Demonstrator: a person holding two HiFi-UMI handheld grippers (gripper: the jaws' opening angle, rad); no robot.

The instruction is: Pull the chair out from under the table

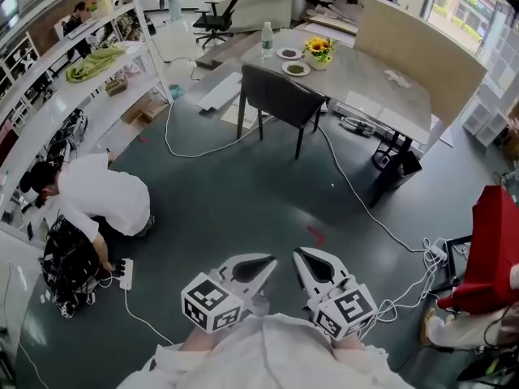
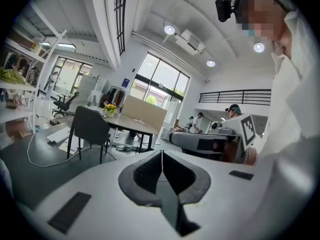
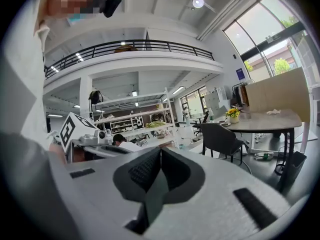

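A dark grey chair (image 1: 280, 97) stands at the near side of a grey table (image 1: 369, 87), its seat partly under the tabletop. The same chair (image 2: 89, 126) shows left of centre in the left gripper view, and the chair (image 3: 221, 139) sits right of centre in the right gripper view. My left gripper (image 1: 266, 262) and right gripper (image 1: 303, 254) are held side by side low in the head view, far short of the chair. Both are shut, with nothing between their jaws.
A person in a white shirt (image 1: 101, 197) crouches on the floor at left by a power strip (image 1: 126, 273). White cables (image 1: 357, 197) run across the dark floor. Shelving (image 1: 73, 79) lines the left; a red object (image 1: 495, 250) stands at right. Flowers (image 1: 318, 49) and plates sit on the table.
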